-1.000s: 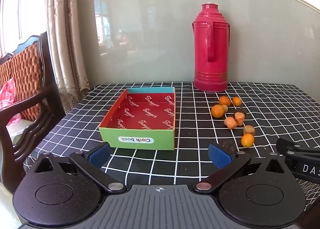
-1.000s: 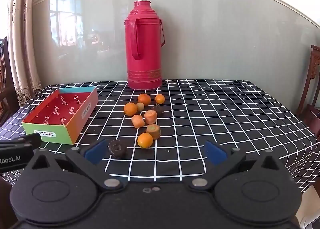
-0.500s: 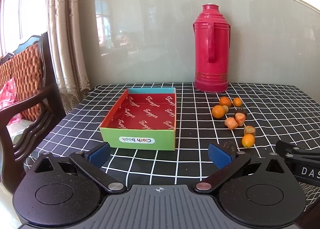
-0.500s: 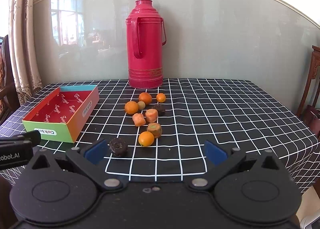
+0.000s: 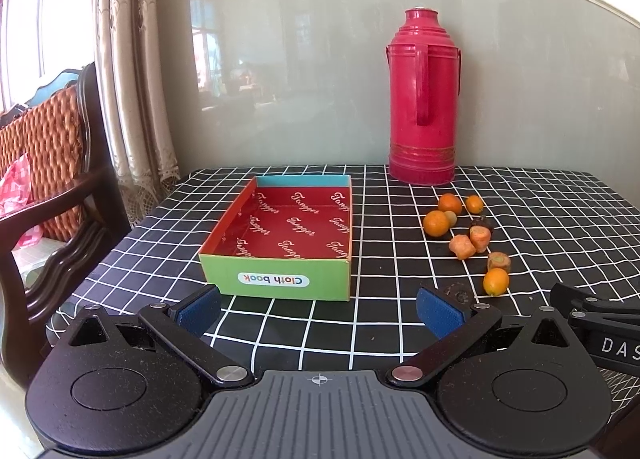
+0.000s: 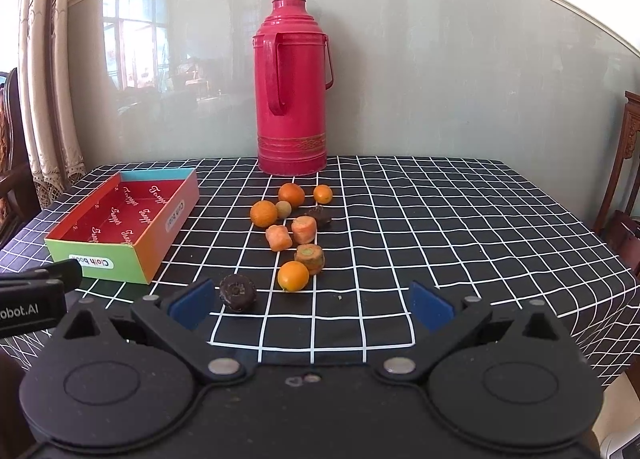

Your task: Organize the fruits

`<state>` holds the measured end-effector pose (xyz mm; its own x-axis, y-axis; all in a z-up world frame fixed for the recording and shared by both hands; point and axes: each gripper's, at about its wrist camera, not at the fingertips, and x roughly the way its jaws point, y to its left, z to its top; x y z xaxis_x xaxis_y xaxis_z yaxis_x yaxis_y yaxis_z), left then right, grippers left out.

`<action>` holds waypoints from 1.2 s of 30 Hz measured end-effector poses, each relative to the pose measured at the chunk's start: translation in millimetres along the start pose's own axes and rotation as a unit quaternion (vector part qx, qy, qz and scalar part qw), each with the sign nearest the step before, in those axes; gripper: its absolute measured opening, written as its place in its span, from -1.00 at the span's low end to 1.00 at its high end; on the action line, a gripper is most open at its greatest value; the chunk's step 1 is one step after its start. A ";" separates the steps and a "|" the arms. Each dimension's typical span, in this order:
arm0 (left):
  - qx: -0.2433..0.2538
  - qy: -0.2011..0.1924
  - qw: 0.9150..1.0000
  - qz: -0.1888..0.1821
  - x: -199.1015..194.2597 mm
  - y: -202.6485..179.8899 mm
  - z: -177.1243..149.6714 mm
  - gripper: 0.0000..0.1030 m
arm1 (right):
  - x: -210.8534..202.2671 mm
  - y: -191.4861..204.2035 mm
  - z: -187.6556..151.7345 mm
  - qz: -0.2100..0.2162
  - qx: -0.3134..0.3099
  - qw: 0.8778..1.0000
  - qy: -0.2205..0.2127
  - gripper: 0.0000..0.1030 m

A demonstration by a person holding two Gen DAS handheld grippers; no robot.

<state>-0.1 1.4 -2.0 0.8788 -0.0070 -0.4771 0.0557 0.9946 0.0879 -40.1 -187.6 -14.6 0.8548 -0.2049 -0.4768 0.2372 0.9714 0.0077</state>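
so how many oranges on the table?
4. Nearest one by the right gripper, largest left of the pile, two at the back near the thermos. None seems hidden.

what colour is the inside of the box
Red with pale script lettering, clearest in the left wrist view.

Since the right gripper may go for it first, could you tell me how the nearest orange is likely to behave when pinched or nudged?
The nearest orange looks round and smooth, so a nudge would probably roll it across the flat checked tablecloth. It seems small and probably light. The open right gripper should span it easily, though an off-centre pinch might squirt it sideways.
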 end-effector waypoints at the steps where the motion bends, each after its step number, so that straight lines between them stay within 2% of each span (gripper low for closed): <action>1: 0.000 0.000 1.000 0.000 0.1 -0.1 0.1 1.00 | -0.1 0.1 0.0 0.000 -0.001 1.000 0.000 0.89; 36: 0.013 -0.005 1.000 -0.003 3.5 -4.2 -0.4 1.00 | 1.3 -5.8 0.8 -0.007 0.003 1.000 -0.001 0.89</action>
<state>2.5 -2.7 -4.4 0.8828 -0.0141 -0.4696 0.0735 0.9914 0.1082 -39.9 -193.6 -14.5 0.8527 -0.2191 -0.4743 0.2525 0.9676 0.0071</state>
